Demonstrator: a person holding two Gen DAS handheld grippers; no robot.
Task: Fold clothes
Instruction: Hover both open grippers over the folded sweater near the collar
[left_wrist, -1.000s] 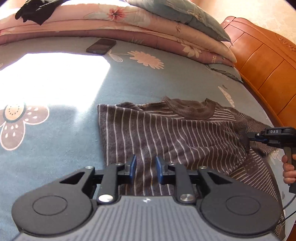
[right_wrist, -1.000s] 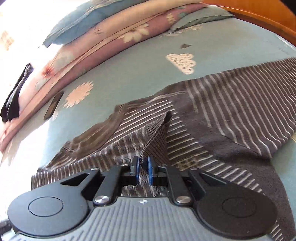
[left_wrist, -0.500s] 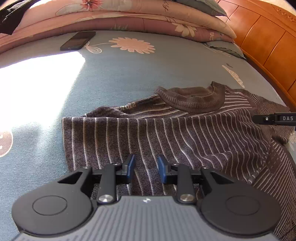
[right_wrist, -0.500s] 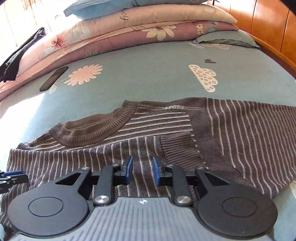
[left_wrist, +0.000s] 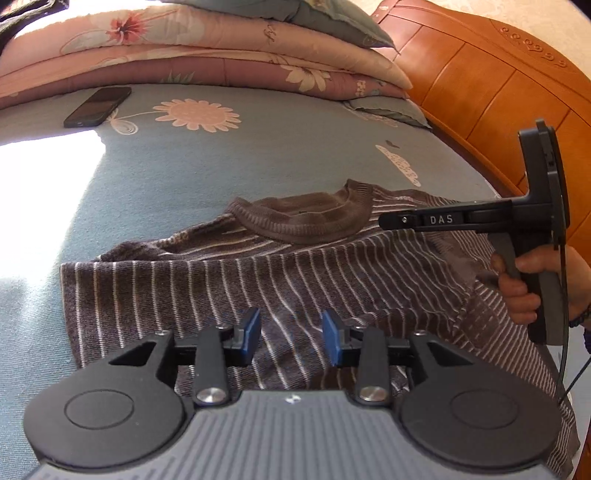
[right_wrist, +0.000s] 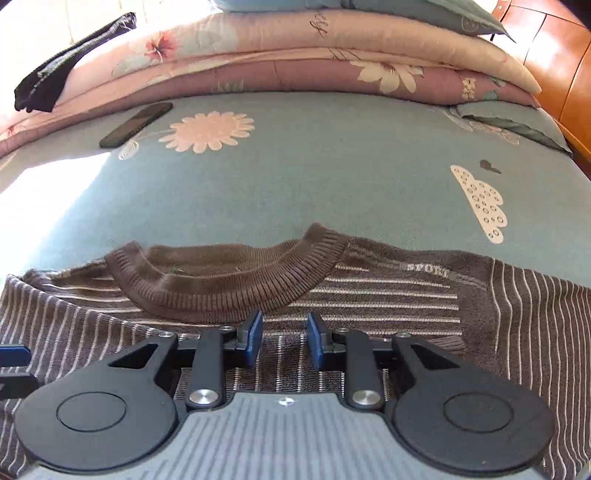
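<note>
Left wrist view: my left gripper hangs over the lower part of the striped sweater, jaws parted with nothing clamped between the blue pads. They have just been opening wider. Only striped knit shows through the gap, below the pads; I can't tell whether the tips touch the fabric. The sweater lies spread on the blue-grey bedsheet, ribbed collar toward the far side, left edge folded straight. On the right I see the right gripper side-on, its finger reaching over the collar area, with a hand wrapped around its grip. From this angle I can't judge its jaw gap. Farther back, a dark phone lies flat on the sheet beside a flower print, near a stack of folded quilts. A wooden headboard fills the upper right.

Right wrist view: the right gripper sits just below the collar, jaws apart, nothing pinched between them. They have just been closing a little. Striped fabric shows under the gap. The sweater spans the whole width of the frame, a small woven label right of the collar. At the far left edge, a blue tip of the left gripper pokes in over the sweater. The phone, quilts and a black garment draped on the quilts sit at the back.
</note>
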